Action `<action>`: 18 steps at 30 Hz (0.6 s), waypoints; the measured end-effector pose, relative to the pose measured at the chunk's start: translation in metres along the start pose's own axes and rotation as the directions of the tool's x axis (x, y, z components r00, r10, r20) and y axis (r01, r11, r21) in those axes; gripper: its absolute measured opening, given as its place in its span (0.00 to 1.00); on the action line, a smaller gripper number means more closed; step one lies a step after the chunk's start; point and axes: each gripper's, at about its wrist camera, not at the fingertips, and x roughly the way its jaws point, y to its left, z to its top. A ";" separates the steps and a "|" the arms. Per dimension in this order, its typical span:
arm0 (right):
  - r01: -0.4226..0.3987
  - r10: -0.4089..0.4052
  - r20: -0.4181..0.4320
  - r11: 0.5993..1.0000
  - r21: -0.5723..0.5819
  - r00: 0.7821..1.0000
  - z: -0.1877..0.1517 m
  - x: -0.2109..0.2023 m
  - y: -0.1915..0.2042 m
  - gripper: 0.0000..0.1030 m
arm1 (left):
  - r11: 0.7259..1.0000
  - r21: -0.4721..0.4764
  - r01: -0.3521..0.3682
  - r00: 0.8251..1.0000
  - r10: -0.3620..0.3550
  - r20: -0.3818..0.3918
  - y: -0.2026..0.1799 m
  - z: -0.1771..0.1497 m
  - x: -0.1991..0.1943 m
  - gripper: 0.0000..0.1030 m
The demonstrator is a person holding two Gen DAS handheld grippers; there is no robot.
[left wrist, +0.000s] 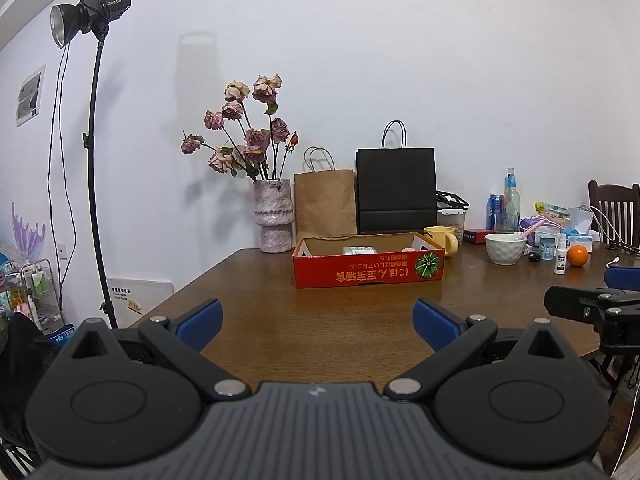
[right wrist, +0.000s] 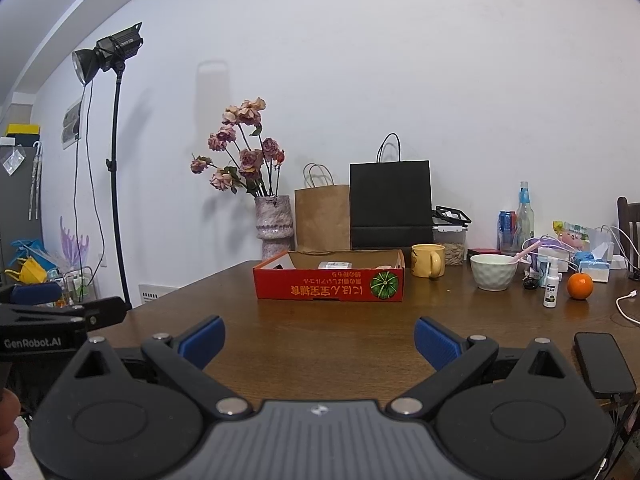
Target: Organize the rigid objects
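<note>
While both tools hover low over the near edge of the wooden counter (right wrist: 320, 332), the left hand-held gripper (left wrist: 318, 326) and the right hand-held gripper (right wrist: 320, 340) are each released, blue pads spread wide with nothing between them. The red cardboard tray (right wrist: 328, 286) lies straight ahead at 12 o'clock from the right tool and slightly toward 1 o'clock from the left, its long axis running across the view. The loose rigid things sit well to the right: a yellow mug (right wrist: 428, 260), a white bowl (right wrist: 493, 272), a small spray bottle (right wrist: 551, 282) and an orange (right wrist: 580, 286), around 1 to 2 o'clock. I judge the right tool nearer these. A black phone (right wrist: 604, 364) lies just beside its right finger. "GenRobot.AI" reads on the left tool's body; the tray's Japanese lettering appears upside down beside a pumpkin picture.
</note>
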 end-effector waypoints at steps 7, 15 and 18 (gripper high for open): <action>-0.003 0.003 -0.005 1.000 0.008 1.000 -0.001 0.001 0.000 0.99 | 1.000 -0.002 0.002 1.000 -0.002 -0.005 -0.001 0.001 -0.001 1.00; -0.003 0.003 -0.004 1.000 0.007 1.000 -0.003 0.002 0.000 0.99 | 1.000 -0.009 0.012 1.000 -0.012 -0.023 0.002 0.001 0.004 1.00; -0.002 0.002 -0.007 1.000 0.011 1.000 -0.004 0.003 0.000 0.99 | 1.000 -0.007 0.024 0.999 -0.024 -0.031 0.001 -0.001 0.005 1.00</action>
